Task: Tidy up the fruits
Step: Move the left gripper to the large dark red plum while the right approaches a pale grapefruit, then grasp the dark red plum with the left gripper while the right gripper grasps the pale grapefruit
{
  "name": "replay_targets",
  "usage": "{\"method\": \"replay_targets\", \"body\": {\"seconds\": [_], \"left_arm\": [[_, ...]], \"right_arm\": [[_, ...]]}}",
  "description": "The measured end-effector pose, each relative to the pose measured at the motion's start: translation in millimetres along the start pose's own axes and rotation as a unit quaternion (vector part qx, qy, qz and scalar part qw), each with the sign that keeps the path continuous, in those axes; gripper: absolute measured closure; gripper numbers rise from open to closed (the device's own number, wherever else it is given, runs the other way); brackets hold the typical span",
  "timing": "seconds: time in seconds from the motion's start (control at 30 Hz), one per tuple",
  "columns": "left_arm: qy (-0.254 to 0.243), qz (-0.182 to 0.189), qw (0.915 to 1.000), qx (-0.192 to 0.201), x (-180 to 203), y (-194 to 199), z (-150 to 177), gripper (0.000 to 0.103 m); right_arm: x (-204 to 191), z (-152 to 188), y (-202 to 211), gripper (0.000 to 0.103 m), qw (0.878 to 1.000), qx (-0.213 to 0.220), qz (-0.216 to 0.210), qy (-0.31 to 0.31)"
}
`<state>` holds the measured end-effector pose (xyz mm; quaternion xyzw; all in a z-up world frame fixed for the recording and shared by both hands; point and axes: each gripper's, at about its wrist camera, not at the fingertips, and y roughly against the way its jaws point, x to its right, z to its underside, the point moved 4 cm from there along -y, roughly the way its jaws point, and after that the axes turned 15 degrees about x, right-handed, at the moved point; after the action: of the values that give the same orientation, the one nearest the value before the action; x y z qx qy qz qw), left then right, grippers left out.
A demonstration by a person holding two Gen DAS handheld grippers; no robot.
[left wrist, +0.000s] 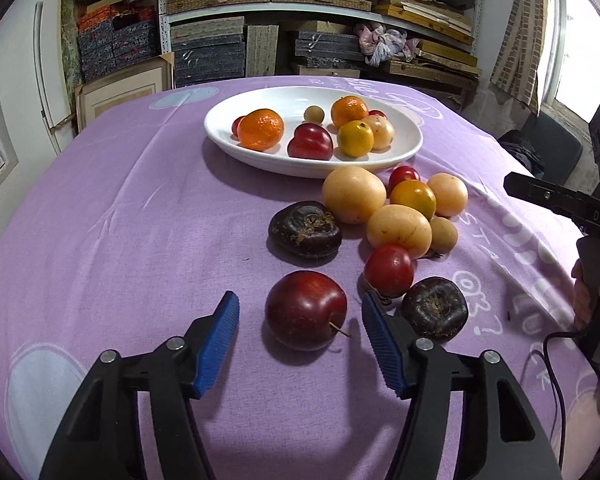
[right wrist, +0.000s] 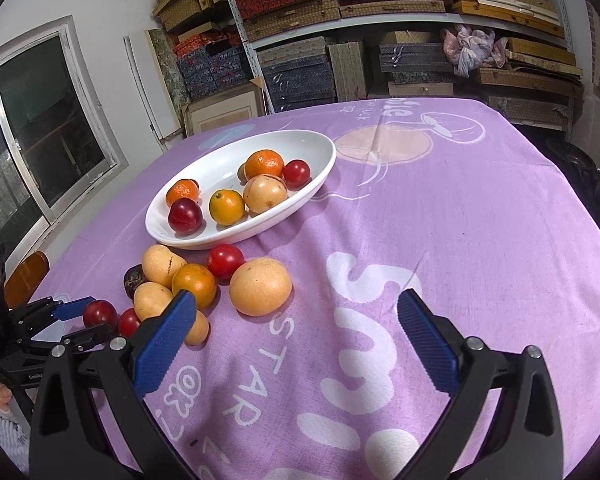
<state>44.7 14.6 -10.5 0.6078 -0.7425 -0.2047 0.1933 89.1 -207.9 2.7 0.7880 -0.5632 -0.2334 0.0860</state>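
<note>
Dish: white oval dish (left wrist: 396, 156) sat toward the far edge of the table, holding two oranges, a dark red plum, a yellow-orange fruit, a tan fruit, a small round tan one and small red ones.
Loose fruit: clustered on the cloth just in front of the dish; tan, yellow-orange, red and two dark wrinkled pieces.
Table: covered by a purple cloth (left wrist: 140, 220) with white lettering.
Room: shelves (right wrist: 380, 20) stacked with woven boxes behind; window at left.
Apple: dark red apple (left wrist: 306, 310), glossy, stem sideways, nearest the front edge.
Left gripper (left wrist: 300, 344): jaws partly spread either side of the apple, not touching.
Right gripper (right wrist: 296, 344): jaws wide, empty, over bare cloth.
</note>
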Motion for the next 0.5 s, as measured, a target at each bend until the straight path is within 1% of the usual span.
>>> {"method": "replay_targets", "body": {"seconds": [0.1,0.27,0.37,0.43,0.5], "left_arm": [[0.006,0.009,0.9999,-0.010,1.2,-3.4,2.8,0.052],[0.005,0.014,0.9998,-0.016,2.9,-5.4,4.6,0.052],[0.005,0.013,0.9997,-0.018,3.1,-5.7,4.8,0.054],[0.009,0.010,0.9997,-0.022,1.0,-7.3,5.3,0.061],[0.012,0.009,0.9996,-0.022,-0.4,-7.4,5.5,0.062]], "right_arm": [[0.9,1.4,-1.8,0.004,1.000,-0.004,0.001,0.000],[-1.4,2.6,-3.0,0.004,1.000,-0.005,-0.004,0.001],[-7.9,5.1,-3.4,0.004,1.000,-0.011,-0.019,0.009],[-16.5,8.3,-4.2,0.004,0.999,-0.018,-0.029,0.030],[-25.4,10.8,-5.5,0.004,0.998,-0.025,-0.026,0.059]]}}
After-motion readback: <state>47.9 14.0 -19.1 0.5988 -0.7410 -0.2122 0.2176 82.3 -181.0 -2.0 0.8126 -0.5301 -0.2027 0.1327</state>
